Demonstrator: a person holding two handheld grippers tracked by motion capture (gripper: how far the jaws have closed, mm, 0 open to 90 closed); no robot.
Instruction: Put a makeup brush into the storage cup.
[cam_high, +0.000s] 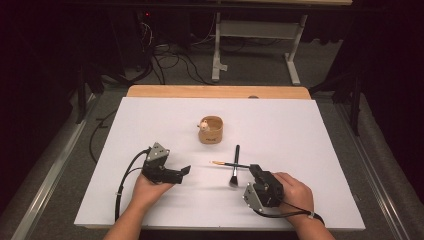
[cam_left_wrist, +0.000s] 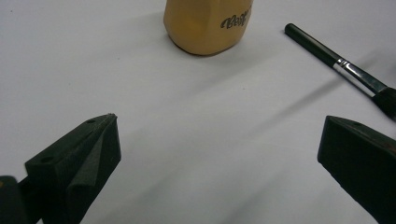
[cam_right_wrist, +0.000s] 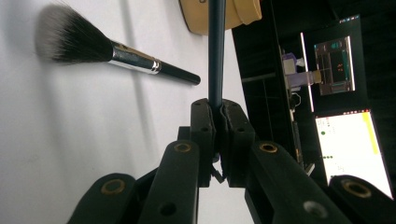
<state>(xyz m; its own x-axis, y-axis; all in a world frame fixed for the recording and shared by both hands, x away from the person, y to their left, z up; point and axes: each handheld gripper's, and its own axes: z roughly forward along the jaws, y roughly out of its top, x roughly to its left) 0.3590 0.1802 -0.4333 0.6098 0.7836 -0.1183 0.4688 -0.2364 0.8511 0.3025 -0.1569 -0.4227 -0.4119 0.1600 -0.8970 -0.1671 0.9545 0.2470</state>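
Observation:
A tan cup (cam_high: 211, 131) with a small figure on its rim stands at the middle of the white table (cam_high: 300, 130). In front of it lies a big black-handled makeup brush (cam_high: 235, 162), bristles toward me. My right gripper (cam_high: 253, 169) is shut on a thin dark-handled brush (cam_high: 229, 164) that sticks out leftward across the big brush, its orange tip hanging free. The right gripper view has the jaws (cam_right_wrist: 218, 109) pinching the thin handle (cam_right_wrist: 215, 56), with the big brush (cam_right_wrist: 116, 51) at the left. My left gripper (cam_high: 186, 170) is open with nothing in it; its view (cam_left_wrist: 217, 135) faces the cup (cam_left_wrist: 208, 25).
A wooden board edge (cam_high: 215, 91) runs along the table's far side. Beyond it on the floor are a white metal stand (cam_high: 255, 30) and tangled cables (cam_high: 165, 60). Lit screens (cam_right_wrist: 350, 149) glow at the right of the right gripper view.

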